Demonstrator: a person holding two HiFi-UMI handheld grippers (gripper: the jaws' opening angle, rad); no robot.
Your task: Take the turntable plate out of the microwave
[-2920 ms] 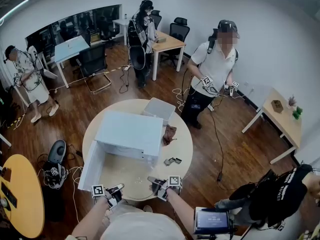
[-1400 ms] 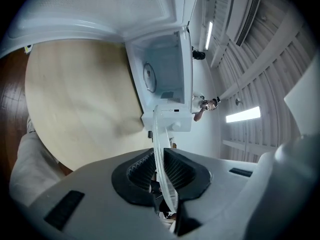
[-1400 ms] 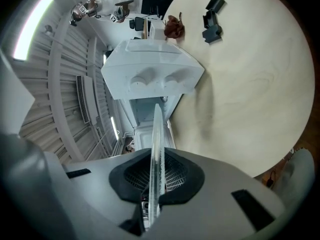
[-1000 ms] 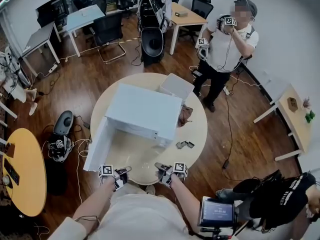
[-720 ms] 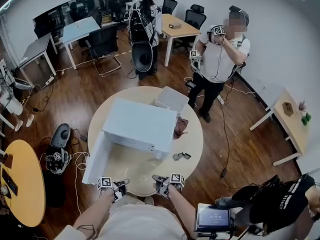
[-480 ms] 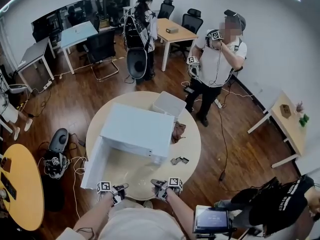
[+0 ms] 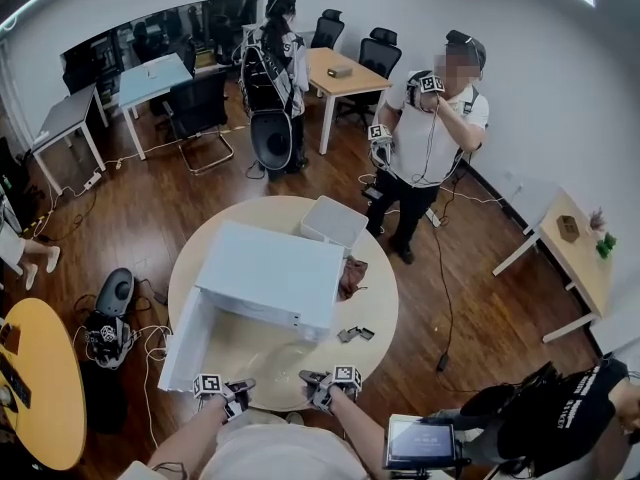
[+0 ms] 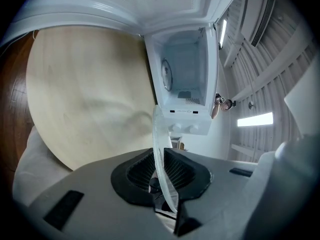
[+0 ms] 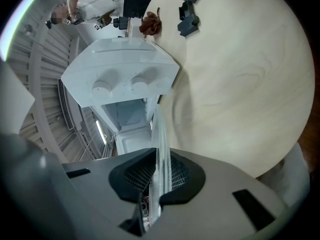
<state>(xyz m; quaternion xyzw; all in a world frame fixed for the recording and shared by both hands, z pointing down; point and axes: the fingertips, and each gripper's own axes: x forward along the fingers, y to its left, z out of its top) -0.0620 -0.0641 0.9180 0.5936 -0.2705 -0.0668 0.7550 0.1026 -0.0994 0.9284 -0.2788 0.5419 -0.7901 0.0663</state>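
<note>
The left gripper [image 8: 160, 170] and the right gripper [image 9: 159, 176] each have their jaws clamped on the rim of the clear turntable plate [image 8: 157, 129] (seen edge-on). The plate is outside the open microwave [image 7: 270, 273], over the round table [image 7: 378, 306].

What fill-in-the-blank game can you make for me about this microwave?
The door of the microwave is ____.
The table under the microwave has a ____ shape.
The left gripper and the right gripper are both ____ on the glass turntable plate.
Missing words: open; round; shut.
</note>
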